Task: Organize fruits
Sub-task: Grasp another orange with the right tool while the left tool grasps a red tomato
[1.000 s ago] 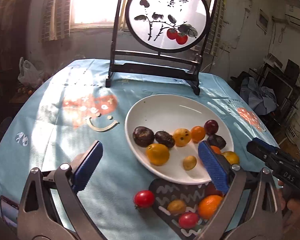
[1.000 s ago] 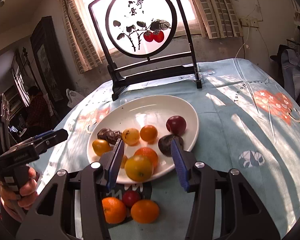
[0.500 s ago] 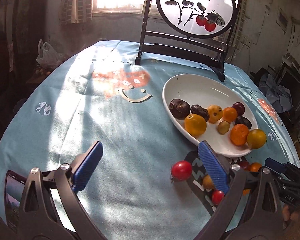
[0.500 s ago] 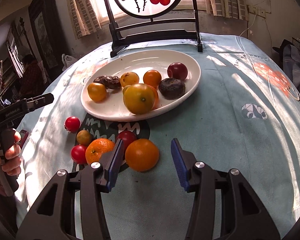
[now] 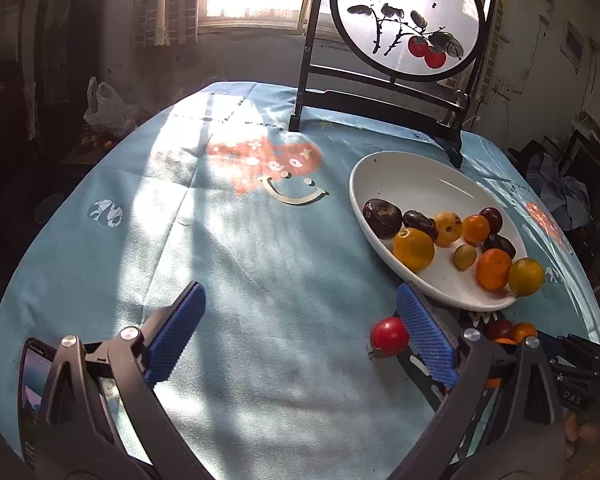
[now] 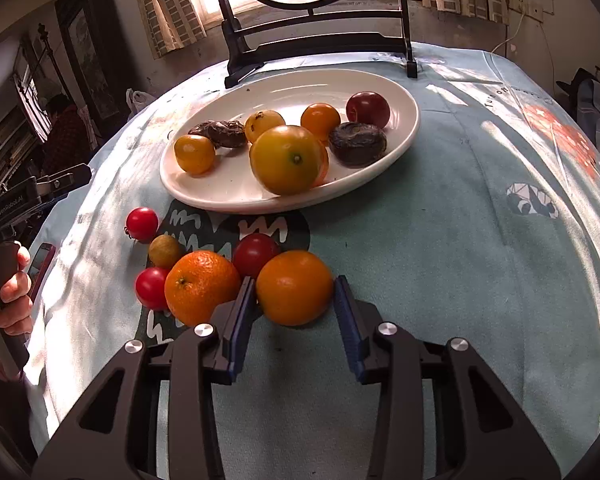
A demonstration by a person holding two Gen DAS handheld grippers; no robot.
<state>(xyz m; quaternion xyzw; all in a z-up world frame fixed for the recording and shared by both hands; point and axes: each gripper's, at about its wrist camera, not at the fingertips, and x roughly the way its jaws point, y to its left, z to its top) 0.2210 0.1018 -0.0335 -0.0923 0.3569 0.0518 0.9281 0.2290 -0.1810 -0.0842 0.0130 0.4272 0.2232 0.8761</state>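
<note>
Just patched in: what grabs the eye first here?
The right gripper, jaws just closing around an orange on the blue cloth, beside a second orange and small tomatoes. Behind them a white plate holds mixed fruit. At the table's far edge stands a round painted screen; the left gripper hangs open.

Your left gripper [image 5: 298, 332] hovers with its jaws wide apart over the blue tablecloth [image 5: 228, 240]. A red tomato [image 5: 389, 336] lies just beside its right finger, near the white plate [image 5: 404, 176] of fruits.
</note>
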